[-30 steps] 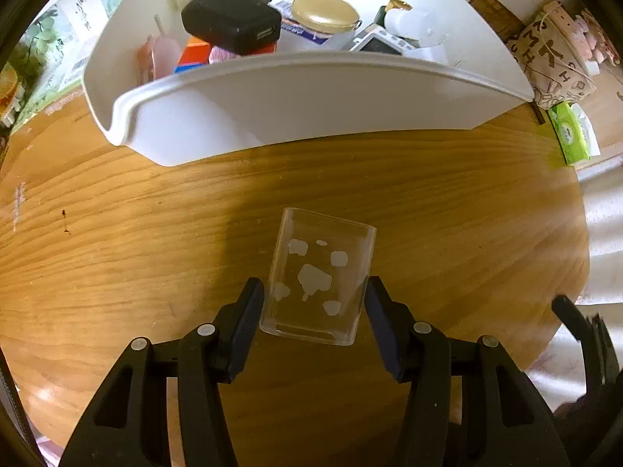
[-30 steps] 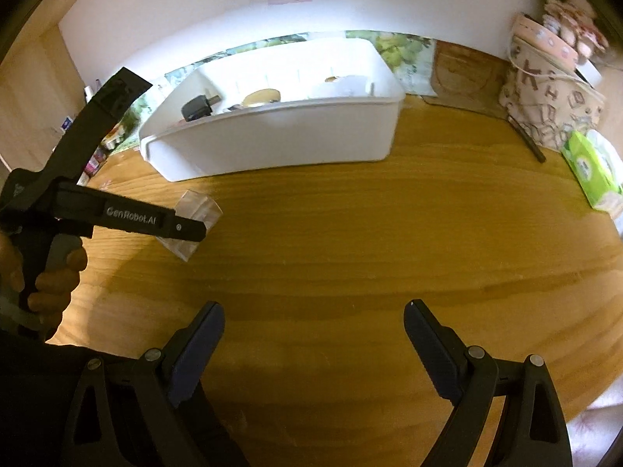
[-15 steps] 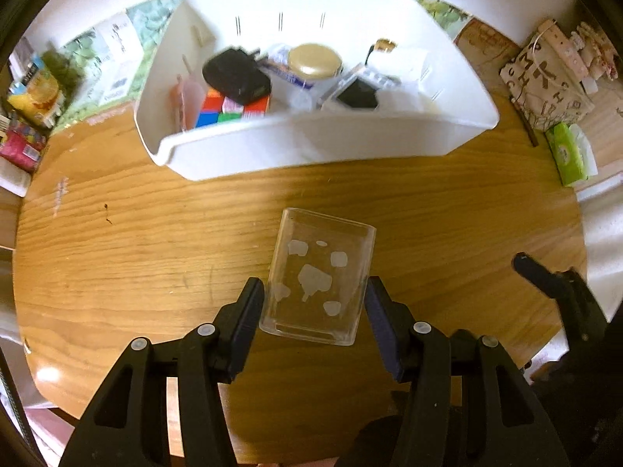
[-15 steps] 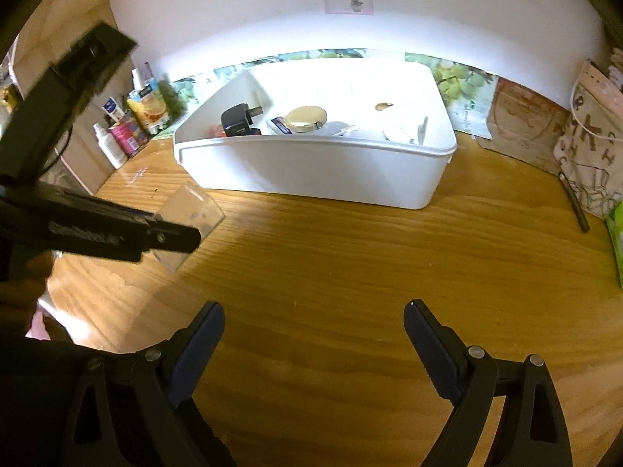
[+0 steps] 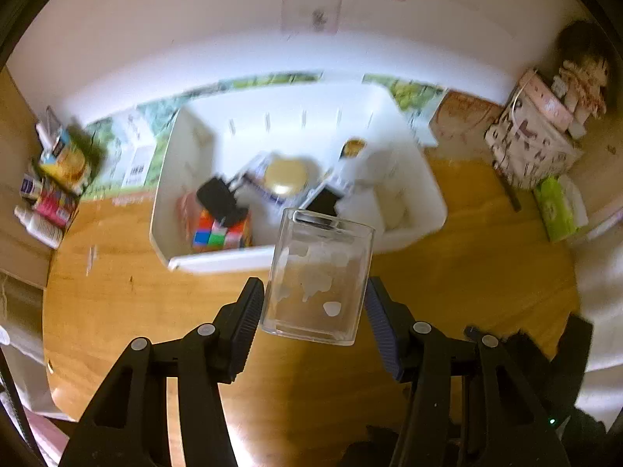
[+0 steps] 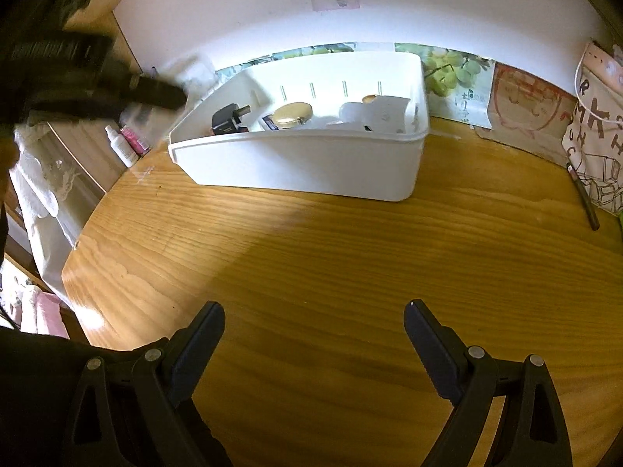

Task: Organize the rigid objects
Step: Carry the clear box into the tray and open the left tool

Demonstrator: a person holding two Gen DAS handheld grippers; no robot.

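Clamped tight, the left gripper (image 5: 314, 303) pinches a clear, rounded-rectangular plastic box (image 5: 318, 278) with white blotches on its face, holding it in the air in front of the white plastic bin (image 5: 218, 262). Wide open and empty, the right gripper (image 6: 313, 329) hangs over the glossy wood-grain table (image 6: 350, 241). Inside that smooth-walled bin sit a black plug adapter (image 5: 220, 198), a colourful cube (image 5: 220, 229) and a round gold lid (image 5: 286, 177).
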